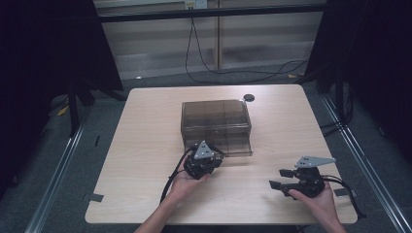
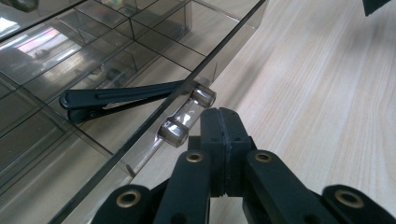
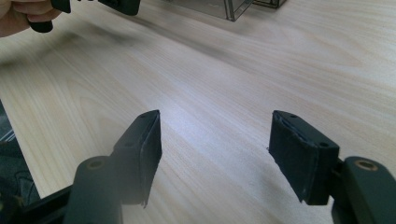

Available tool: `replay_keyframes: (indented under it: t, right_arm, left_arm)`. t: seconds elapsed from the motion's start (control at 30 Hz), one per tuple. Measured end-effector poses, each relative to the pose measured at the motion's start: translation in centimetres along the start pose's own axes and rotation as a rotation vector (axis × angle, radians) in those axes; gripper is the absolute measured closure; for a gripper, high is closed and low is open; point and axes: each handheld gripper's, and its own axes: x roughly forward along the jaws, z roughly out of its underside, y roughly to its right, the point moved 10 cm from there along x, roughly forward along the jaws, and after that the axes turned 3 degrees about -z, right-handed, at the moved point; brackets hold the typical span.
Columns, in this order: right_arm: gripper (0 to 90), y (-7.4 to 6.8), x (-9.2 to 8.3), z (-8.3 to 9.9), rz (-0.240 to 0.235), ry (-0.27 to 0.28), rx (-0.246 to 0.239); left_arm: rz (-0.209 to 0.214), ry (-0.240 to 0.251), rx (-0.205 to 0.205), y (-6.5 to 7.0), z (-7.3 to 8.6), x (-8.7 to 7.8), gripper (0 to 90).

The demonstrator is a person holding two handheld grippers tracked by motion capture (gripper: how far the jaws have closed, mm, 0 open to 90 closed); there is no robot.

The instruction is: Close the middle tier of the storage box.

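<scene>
A smoky see-through compartment box (image 1: 216,121) stands with its lid down in the middle of the table. My left gripper (image 1: 212,153) is at the box's near edge; its jaws (image 2: 219,116) are shut with nothing between them, tips right beside the clear bar handle (image 2: 186,117) on the lid's front. A black clip (image 2: 119,99) lies in a compartment under the lid. My right gripper (image 1: 280,178) rests low over bare wood at the near right, jaws open and empty (image 3: 215,144), pointing left toward the other hand (image 3: 21,16).
A small black round object (image 1: 248,97) lies at the table's far edge behind the box. The pale wooden table (image 1: 145,145) has rounded corners and tape tabs at its near edge. Cables run across the floor beyond. Dark stands flank both sides.
</scene>
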Motion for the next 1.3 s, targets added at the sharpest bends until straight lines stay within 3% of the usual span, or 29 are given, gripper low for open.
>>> replay_keyframes:
  t: [0.3, 0.7, 0.77, 1.07, 1.3]
  right_arm:
    - [35.2, 0.0, 0.1, 0.1, 0.004, -0.005, -0.002]
    - [36.0, 0.1, 0.1, 0.0, 0.004, -0.004, -0.005]
    - [36.2, 0.1, 0.0, 0.0, 0.005, -0.006, -0.008]
    - [36.2, 0.0, 0.1, 0.1, 0.006, -0.010, -0.007]
    - [36.3, 0.0, 0.1, 0.1, 0.005, -0.011, -0.008]
  left_arm:
    - [-0.006, 0.019, -0.030, -0.7, -0.3, -0.3, 90.0]
    - [-0.026, 0.007, -0.019, -1.0, -0.5, -0.3, 88.9]
    - [-0.021, 0.021, -0.037, -1.1, -0.9, -0.3, 89.4]
    - [-0.029, 0.017, -0.030, -1.5, -1.1, -0.2, 89.8]
    - [-0.035, 0.022, -0.049, -2.1, -1.1, -0.2, 89.9]
